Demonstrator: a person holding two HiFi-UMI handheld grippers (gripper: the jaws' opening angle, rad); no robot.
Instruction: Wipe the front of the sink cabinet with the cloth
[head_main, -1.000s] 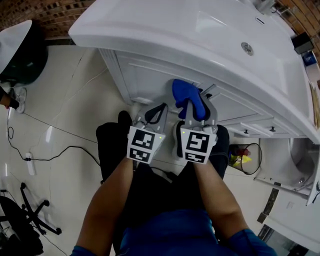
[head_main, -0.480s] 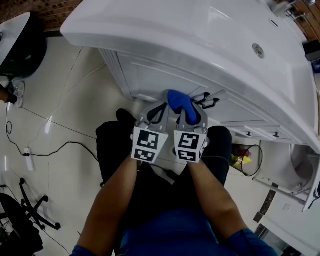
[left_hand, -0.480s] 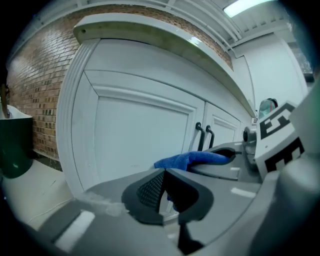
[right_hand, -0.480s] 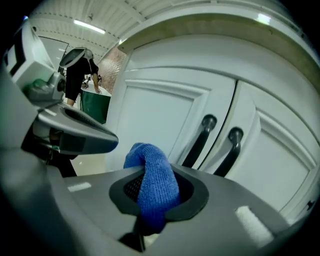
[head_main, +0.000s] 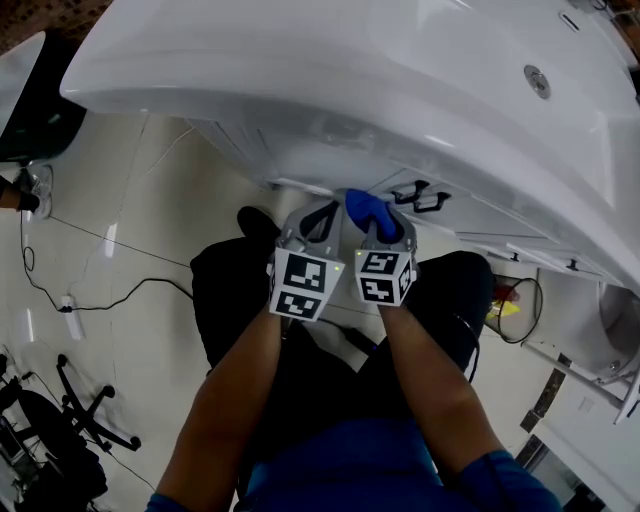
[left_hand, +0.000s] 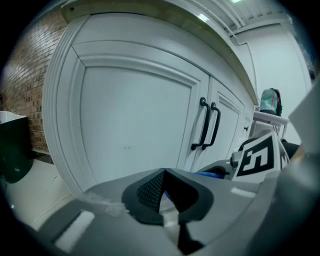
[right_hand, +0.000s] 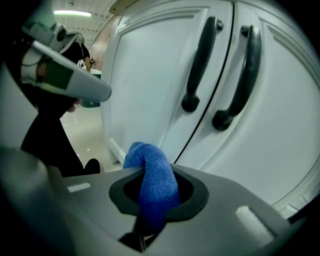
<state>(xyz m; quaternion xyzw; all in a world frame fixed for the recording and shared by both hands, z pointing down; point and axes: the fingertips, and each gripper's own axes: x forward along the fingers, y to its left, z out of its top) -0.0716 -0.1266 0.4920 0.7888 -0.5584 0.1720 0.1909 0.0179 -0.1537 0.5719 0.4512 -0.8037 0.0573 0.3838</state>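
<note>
1. Seen from the room, the person's two forearms reach out side by side toward the white panelled sink cabinet (left_hand: 130, 125), which is tucked beneath a glossy white basin (head_main: 330, 70).
2. The right gripper (right_hand: 152, 200) has its jaws pinched on a blue microfibre cloth (right_hand: 155, 177). The cloth bunches up out of the jaws and curls over toward 11 o'clock.
3. In the head view the cloth (head_main: 366, 208) sits at 12 o'clock of the right gripper's (head_main: 384, 228) marker cube. It is right under the basin's edge and close to the cabinet front. Whether it actually touches the door I cannot tell.
4. A pair of black bar handles (right_hand: 199, 65) stands at about 1 o'clock of the cloth in the right gripper view, one on each side of the seam between the two doors. The cloth shows before the lower part of the door left of that seam.
5. The left gripper (left_hand: 164, 175) has its jaws pressed together with nothing between them, and it faces the plain panel of the same door. In the head view it (head_main: 318, 215) sits just beside the right gripper, at its 9 o'clock.
6. On the pale tiled floor (head_main: 150, 200), a thin black cable (head_main: 110, 292) trails at 9 o'clock of the grippers. A wire bin (head_main: 515, 305) holding something yellow stands at 3 o'clock.
</note>
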